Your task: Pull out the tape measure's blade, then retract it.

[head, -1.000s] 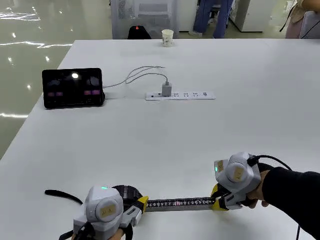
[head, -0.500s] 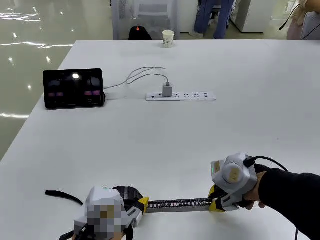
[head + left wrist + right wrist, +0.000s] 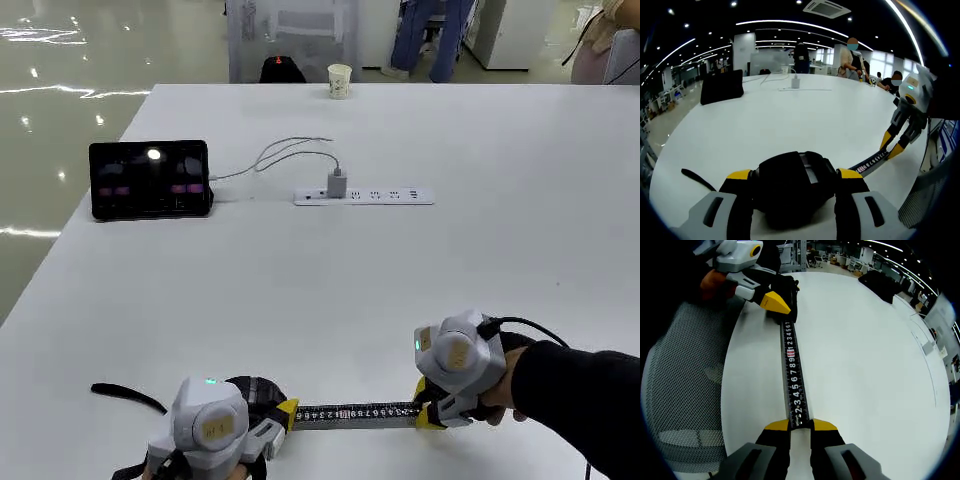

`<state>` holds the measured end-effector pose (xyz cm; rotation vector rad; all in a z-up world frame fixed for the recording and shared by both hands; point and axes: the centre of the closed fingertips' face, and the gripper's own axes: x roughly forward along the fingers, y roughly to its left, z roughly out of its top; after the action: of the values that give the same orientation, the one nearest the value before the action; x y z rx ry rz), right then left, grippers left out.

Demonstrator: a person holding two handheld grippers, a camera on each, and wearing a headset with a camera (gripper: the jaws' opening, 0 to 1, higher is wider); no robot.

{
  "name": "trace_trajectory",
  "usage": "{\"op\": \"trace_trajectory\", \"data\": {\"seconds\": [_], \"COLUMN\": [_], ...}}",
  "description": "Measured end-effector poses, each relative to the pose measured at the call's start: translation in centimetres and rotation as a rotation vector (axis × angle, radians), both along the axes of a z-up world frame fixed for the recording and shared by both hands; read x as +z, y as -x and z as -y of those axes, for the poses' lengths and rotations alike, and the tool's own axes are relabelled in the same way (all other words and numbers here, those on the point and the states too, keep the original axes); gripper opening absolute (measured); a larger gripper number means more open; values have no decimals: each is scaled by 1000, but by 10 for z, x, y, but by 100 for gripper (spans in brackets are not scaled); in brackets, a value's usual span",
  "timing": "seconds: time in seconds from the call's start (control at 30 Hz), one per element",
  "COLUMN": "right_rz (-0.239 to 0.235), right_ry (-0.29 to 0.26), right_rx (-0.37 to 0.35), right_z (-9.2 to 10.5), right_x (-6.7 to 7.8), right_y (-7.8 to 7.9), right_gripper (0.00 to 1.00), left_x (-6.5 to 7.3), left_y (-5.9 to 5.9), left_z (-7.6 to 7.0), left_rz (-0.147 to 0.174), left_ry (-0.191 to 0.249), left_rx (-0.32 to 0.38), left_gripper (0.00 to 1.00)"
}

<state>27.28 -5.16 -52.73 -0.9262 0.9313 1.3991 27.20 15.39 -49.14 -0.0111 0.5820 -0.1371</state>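
Note:
My left gripper (image 3: 278, 418) is shut on the black tape measure case (image 3: 256, 392) at the near edge of the white table (image 3: 400, 280). In the left gripper view the case (image 3: 790, 200) sits between the yellow-tipped jaws of the left gripper (image 3: 795, 174). The numbered blade (image 3: 355, 412) runs right along the table to my right gripper (image 3: 428, 415), which is shut on its end. In the right gripper view the blade (image 3: 792, 370) stretches from the right gripper (image 3: 800, 424) up to the case (image 3: 788, 290). A black wrist strap (image 3: 125, 393) trails left from the case.
A dark tablet (image 3: 150, 178) stands at the left. A white power strip (image 3: 365, 196) with a charger and cable lies mid-table. A paper cup (image 3: 340, 80) stands at the far edge. People stand beyond the table. A mesh chair (image 3: 685, 390) is by the near edge.
My right gripper has moved a little left toward the case, so the exposed blade is slightly shorter. The left gripper and case have stayed put.

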Motion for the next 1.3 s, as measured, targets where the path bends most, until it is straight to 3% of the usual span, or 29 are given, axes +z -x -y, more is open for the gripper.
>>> {"op": "trace_trajectory", "data": {"seconds": [1.3], "right_rz": [-4], "right_ry": [0], "right_rx": [-8], "right_z": [-11], "right_x": [1], "right_y": [2], "right_gripper": [11], "left_x": [1], "left_y": [1], "left_z": [1], "left_rz": [-1], "left_ry": [3], "left_rx": [-1], "left_gripper": [61]}}
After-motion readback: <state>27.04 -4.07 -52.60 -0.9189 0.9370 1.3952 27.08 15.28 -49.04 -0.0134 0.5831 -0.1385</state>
